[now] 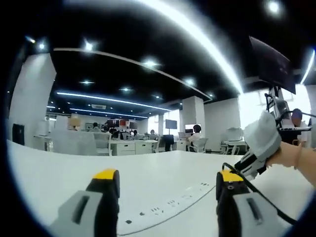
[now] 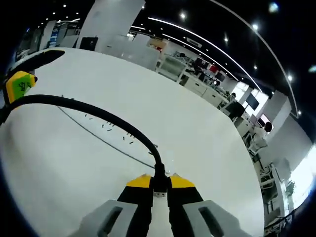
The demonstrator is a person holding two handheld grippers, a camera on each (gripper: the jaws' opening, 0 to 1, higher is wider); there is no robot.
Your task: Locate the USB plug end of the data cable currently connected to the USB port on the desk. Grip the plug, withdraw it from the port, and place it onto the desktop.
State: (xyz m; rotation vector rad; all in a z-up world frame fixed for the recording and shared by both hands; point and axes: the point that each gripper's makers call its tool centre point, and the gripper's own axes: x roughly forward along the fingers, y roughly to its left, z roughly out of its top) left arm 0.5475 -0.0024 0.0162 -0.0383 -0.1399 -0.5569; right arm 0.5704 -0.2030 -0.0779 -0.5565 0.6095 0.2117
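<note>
**Plug held above the white desk**

The right gripper (image 2: 159,183) pinches the black USB plug (image 2: 159,186) between its yellow-tipped jaws, above the white desktop (image 2: 197,133). The thick black data cable (image 2: 98,112) arcs from the plug toward the left gripper (image 1: 168,185), whose jaws stand wide with nothing between them, over a row of dark recessed ports (image 1: 163,207) in the desk

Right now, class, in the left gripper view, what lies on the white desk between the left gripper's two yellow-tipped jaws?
Bare white desk crossed by a thin dark seam, with rows of small dark slots beside it, between the left gripper's jaws in the left gripper view.
</note>
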